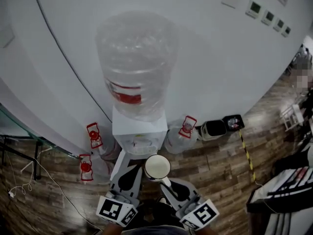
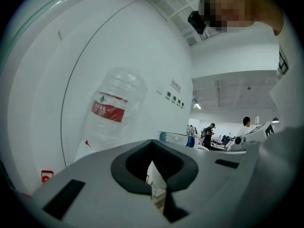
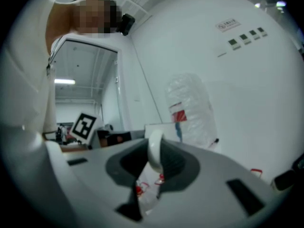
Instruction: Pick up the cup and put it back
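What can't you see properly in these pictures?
- Whether the cup has water in it: too small and dim in the head view. The right gripper view shows only its handle.
- Taps on the dispenser: too small and blurred in the head view.
- Words on the bottle label: blurred in every view.
- Wall panels: too small to read.
- The person's hands: cut off by the head view's bottom edge.

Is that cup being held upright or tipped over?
Upright: the cup faces mouth-up in the head view; the right gripper pinches its rim.
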Motion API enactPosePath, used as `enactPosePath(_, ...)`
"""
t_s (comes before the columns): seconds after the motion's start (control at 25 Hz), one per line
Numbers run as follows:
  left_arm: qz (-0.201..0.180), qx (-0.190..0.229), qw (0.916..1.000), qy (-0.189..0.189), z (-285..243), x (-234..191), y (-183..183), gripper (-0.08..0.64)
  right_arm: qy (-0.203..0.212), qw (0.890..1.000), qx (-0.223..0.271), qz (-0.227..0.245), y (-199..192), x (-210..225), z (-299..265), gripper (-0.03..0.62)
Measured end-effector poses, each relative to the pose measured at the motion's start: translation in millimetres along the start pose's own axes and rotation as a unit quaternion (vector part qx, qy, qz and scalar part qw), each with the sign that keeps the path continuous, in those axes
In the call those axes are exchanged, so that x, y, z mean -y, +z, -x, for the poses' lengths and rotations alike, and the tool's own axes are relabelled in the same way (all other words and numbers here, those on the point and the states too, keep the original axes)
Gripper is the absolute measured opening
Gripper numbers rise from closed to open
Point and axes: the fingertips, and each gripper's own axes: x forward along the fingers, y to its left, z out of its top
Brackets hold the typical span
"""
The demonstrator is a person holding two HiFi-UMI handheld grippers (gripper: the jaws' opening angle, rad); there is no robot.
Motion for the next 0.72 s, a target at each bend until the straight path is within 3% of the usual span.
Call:
enactPosePath(0.24,-0.006,0.02,0.9998,-0.007,15,16,31,0.005,0.0,1.0,0.015,0.018,31,-23,15,0.077)
enactPosePath(0.72,-0.009,0.016,0.9997,0.014,34,16,44,0.005,-0.033,0.999,0.024,0.01,49,-35,19,0.077)
